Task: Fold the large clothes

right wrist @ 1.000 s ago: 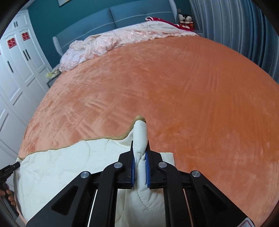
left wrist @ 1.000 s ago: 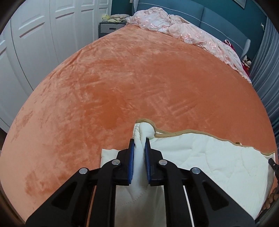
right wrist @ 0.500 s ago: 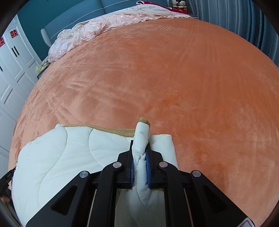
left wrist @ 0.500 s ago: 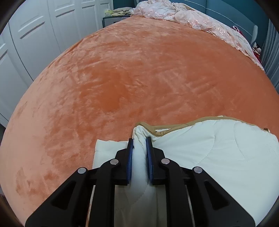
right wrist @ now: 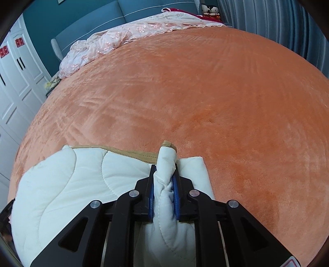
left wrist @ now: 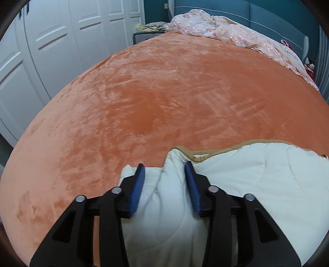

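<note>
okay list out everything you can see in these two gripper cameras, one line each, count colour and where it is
quilted garment: one, cream with tan trim, folded at the near edge of the bed
bedspread: one, orange plush, covering the bed
lace cover: one, pink, bunched along the head of the bed
headboard: one, blue padded, behind the lace cover
wardrobe doors: several, white, along the bed's left side
nightstand: one, dark, beside the headboard, small pale items on top
curtain: one, grey pleated, along the bed's right side
dolls: two, small, by the curtain
left gripper: black, blue pads, open around a garment corner
right gripper: black, blue pads, shut on a garment corner
</note>
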A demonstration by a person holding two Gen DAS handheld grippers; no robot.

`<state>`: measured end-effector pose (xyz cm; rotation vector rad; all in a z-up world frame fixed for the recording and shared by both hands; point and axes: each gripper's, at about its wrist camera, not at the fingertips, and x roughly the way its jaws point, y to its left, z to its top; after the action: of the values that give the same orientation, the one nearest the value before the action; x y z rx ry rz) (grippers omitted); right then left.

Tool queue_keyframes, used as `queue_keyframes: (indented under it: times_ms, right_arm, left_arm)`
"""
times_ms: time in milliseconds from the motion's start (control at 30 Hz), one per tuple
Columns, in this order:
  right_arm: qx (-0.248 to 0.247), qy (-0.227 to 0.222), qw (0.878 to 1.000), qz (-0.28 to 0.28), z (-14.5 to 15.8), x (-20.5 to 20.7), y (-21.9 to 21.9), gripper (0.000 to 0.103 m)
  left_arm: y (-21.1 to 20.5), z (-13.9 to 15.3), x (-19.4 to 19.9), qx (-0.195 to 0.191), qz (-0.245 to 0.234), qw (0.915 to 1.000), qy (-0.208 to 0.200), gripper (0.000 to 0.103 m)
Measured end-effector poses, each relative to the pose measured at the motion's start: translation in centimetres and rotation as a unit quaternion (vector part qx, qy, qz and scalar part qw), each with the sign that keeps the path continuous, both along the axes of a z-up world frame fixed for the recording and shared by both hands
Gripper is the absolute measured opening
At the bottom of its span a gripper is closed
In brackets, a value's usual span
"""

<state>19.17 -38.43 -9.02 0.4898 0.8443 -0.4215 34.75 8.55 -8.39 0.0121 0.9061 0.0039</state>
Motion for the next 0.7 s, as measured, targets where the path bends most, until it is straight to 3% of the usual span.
queue_keyframes:
  times_ms: [67,100,133,267,367,467,567,700]
  right_arm:
    - [0.015,-0.011,1.0,-0.015,0.9,-0.7,-0.8,0.016]
    - [0.016,-0.021,0.999,-0.031,1.8,-1.4,-1.3,0.026]
    - [0.012,-0.039,0.998,-0.049,3.0,-2.4,-1.6,0.034]
    - [-0.027,-0.077,0.992,-0.094,7.4,-4.7,-1.9,0.037]
    - [-0.005,-0.094,0.995,-0.038,9.7,-3.3,0.3,0.037]
    - [0.032,-0.079,0.995,0.057,9.9,0.3,4.6,0.03]
    - [0.051,-0.053,0.989,0.129,8.8,3.5,9.1,0.018]
    - [0.053,-0.011,0.982,0.182,6.6,6.7,13.0,0.011]
  left_arm:
    - [1.1,1.0,0.1,-0.018,0.009,0.9998,0.007,0.049]
    - [1.6,1.8,-0.1,-0.016,0.018,0.9997,0.006,0.055]
    - [2.2,2.9,-0.4,-0.007,0.033,0.9994,-0.004,0.068]
    - [2.7,7.6,-1.4,0.014,0.025,0.9987,-0.041,0.067]
    - [0.3,10.9,-1.7,-0.025,-0.019,0.9982,-0.051,0.066]
    - [-4.8,11.9,-2.1,-0.047,-0.089,0.9942,-0.036,0.066]
    - [-9.7,9.9,-2.2,-0.061,-0.146,0.9873,0.009,0.06]
    - [-13.5,5.9,-2.3,-0.044,-0.17,0.983,0.055,0.052]
